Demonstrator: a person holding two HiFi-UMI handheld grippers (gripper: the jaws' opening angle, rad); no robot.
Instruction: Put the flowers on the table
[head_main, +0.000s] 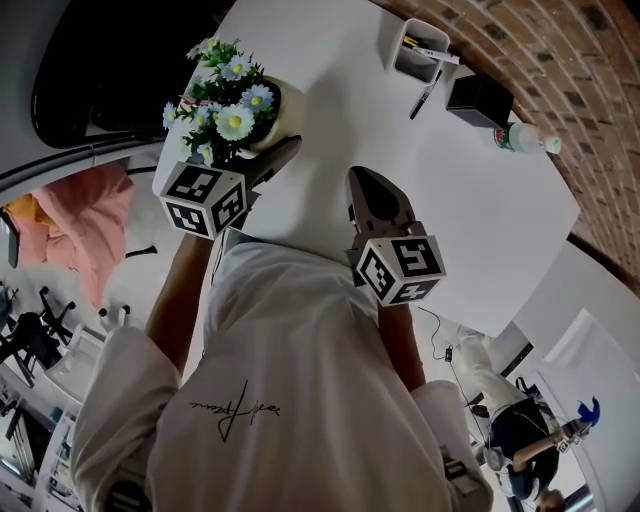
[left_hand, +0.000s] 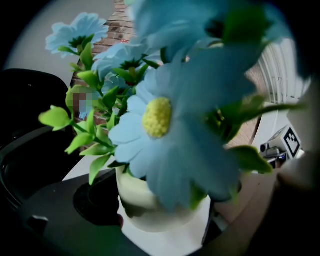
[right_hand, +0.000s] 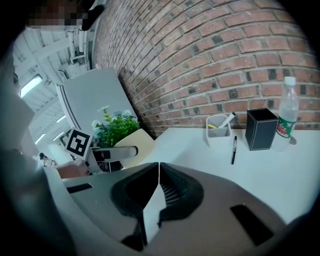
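One pot (left_hand: 150, 202) of flowers (head_main: 225, 100) clamped in left hand-held gripper (left_hand: 165, 225) at bench (head_main: 400, 150) left edge; right hand-held gripper (right_hand: 157, 172) jaws together, empty. Likely light, rigid, top-heavy: grip pot wall, not soft stems.

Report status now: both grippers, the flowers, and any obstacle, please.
Left gripper shut on flower pot at table corner. Right gripper shut, empty, above table. Pen and bottle at far side, not blocking.
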